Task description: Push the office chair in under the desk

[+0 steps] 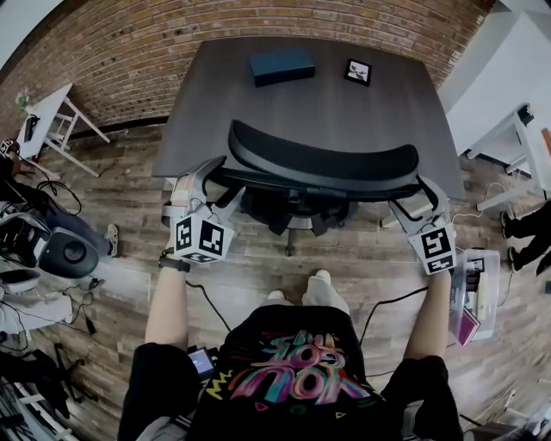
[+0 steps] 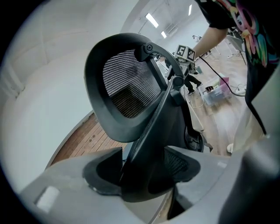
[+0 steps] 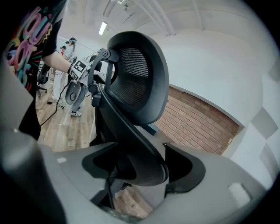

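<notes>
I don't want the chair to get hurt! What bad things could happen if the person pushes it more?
1. The office chair already has its backrest right at the edge of the desk, so a hard shove could bang them together.
2. The right tongs stand wide around the backrest rim, so they might slip off.
3. Black cables lie on the floor by the person's feet and could trip them.

Layout relative to the brick wall [image 1: 258, 21]: blue box [image 1: 282, 65] and small framed square [image 1: 358, 71] before its middle; left table [image 1: 53, 121] and right table [image 1: 491, 77] near its two ends; clear bin [image 1: 475, 293] and a bystander's shoes [image 1: 515, 226] farther from it, right, on the wood floor [image 1: 129, 172].
</notes>
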Available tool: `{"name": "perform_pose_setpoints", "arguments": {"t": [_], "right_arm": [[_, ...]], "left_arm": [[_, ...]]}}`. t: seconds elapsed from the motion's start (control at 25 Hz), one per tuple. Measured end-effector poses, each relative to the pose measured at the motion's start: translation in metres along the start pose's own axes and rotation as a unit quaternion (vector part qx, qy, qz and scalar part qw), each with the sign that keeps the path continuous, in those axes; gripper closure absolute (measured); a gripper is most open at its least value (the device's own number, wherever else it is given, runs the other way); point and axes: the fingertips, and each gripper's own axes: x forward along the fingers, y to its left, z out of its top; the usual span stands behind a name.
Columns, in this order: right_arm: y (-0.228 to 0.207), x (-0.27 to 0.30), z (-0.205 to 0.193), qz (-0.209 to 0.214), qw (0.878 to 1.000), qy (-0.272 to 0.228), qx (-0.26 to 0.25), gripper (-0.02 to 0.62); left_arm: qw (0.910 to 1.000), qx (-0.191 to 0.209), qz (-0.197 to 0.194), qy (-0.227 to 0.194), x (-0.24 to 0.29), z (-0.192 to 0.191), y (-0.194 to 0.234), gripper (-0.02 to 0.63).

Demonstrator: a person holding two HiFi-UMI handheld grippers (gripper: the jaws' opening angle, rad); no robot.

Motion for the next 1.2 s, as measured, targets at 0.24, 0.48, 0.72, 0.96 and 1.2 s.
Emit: {"name": "perform_pose_setpoints", "arguments": {"t": [0.24, 0.48, 0.72, 0.96, 1.2], "right_arm": [[-0.002, -0.028, 0.007, -0.035, 0.998, -0.028, 0.033, 0.283], [0.012, -0.054, 0.043, -0.056, 0.992, -0.091, 0.065, 0.324], [0.038, -0.072, 0.08, -0.062, 0.982, -0.153, 0.094, 0.355], [0.065, -0.083, 0.107, -0.059, 0.971, -0.194, 0.125, 0.41], [0.087, -0.088, 0.118, -0.07, 0.965, -0.206, 0.145, 0.458]], "left_arm": [[0.9997, -0.018, 0.018, 0.002, -0.022, -0.002, 0.01, 0.305], [0.9953, -0.088, 0.035, -0.022, -0.047, 0.015, 0.012, 0.322], [0.9884, -0.137, 0.045, -0.048, -0.069, 0.038, 0.011, 0.332], [0.9748, -0.198, 0.056, -0.086, -0.095, 0.056, 0.012, 0.378], [0.9362, -0.323, 0.049, -0.13, -0.111, 0.067, -0.007, 0.441]]}}
